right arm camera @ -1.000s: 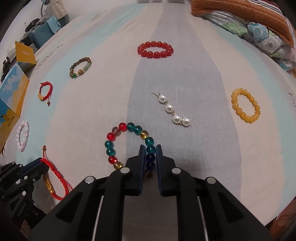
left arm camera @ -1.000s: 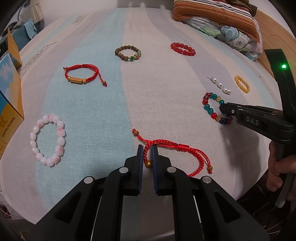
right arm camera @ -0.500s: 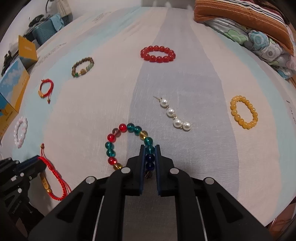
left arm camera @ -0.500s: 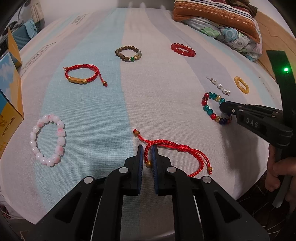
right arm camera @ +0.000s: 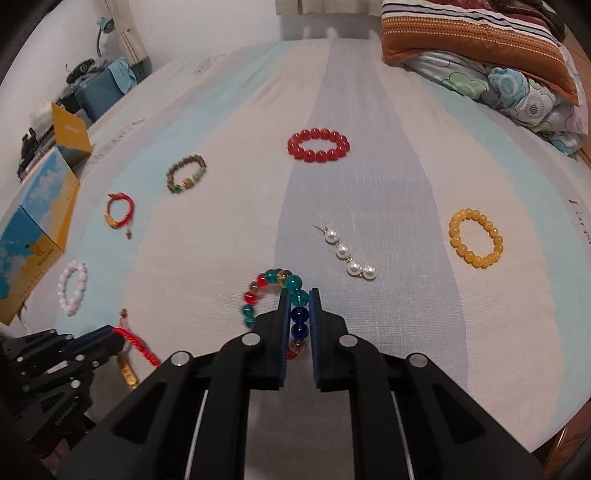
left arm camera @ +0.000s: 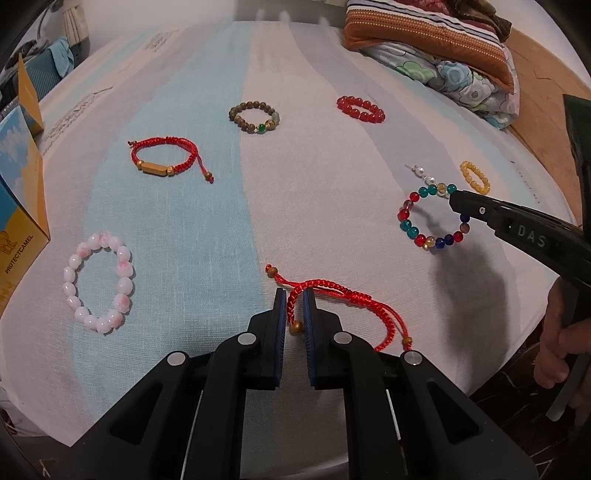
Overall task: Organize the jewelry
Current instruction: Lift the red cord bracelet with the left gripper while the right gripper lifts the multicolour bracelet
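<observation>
My left gripper is shut on the red braided cord bracelet, which lies on the striped bedsheet near the front edge. My right gripper is shut on the multicoloured glass bead bracelet. In the left wrist view that bracelet hangs as a ring from the right gripper, raised a little off the sheet. A hand holds the right gripper's handle at the right edge. The right wrist view shows the left gripper at lower left with the red cord.
Other jewelry lies spread on the sheet: a pink-white bead bracelet, a red cord with a gold tube, brown wooden beads, red beads, a pearl strand, yellow beads. A cardboard box stands left, pillows far right.
My right gripper has closed on the multicoloured bracelet and risen, lifting it off the sheet so it hangs. The left gripper has kept still on the red cord.
</observation>
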The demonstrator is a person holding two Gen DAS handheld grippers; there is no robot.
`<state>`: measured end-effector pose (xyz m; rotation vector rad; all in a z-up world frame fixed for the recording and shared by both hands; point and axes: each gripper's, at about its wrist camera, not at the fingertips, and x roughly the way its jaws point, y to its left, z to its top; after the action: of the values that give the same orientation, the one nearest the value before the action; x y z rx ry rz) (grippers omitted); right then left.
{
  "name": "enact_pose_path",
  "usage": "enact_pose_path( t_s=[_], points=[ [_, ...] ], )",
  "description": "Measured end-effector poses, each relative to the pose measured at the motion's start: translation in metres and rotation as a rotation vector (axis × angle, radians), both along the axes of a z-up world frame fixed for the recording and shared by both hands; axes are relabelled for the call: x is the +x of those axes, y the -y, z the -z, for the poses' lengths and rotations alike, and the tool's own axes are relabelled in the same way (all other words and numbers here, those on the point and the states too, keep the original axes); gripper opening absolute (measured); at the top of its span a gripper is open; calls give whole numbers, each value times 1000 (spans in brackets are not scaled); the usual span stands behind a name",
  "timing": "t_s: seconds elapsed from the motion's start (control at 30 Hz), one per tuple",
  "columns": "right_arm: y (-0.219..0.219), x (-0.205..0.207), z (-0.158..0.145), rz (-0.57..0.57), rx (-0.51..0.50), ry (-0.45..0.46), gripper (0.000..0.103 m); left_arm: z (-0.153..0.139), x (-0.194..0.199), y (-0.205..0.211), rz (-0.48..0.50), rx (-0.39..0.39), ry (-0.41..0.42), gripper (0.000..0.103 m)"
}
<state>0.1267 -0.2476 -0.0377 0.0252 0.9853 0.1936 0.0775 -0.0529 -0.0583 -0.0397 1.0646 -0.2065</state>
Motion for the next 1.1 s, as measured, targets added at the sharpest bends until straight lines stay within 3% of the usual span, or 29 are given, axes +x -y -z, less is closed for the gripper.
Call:
enact_pose_path(
  t_s=[0.7, 1.1],
  points=[
    [0, -10, -42, -1, -2, 55, 9, -55, 0, -7, 0, 4, 94, 9],
    [4, -13, -13, 11, 4, 6, 9, -5, 0, -19, 20, -52, 22, 13]
  ],
)
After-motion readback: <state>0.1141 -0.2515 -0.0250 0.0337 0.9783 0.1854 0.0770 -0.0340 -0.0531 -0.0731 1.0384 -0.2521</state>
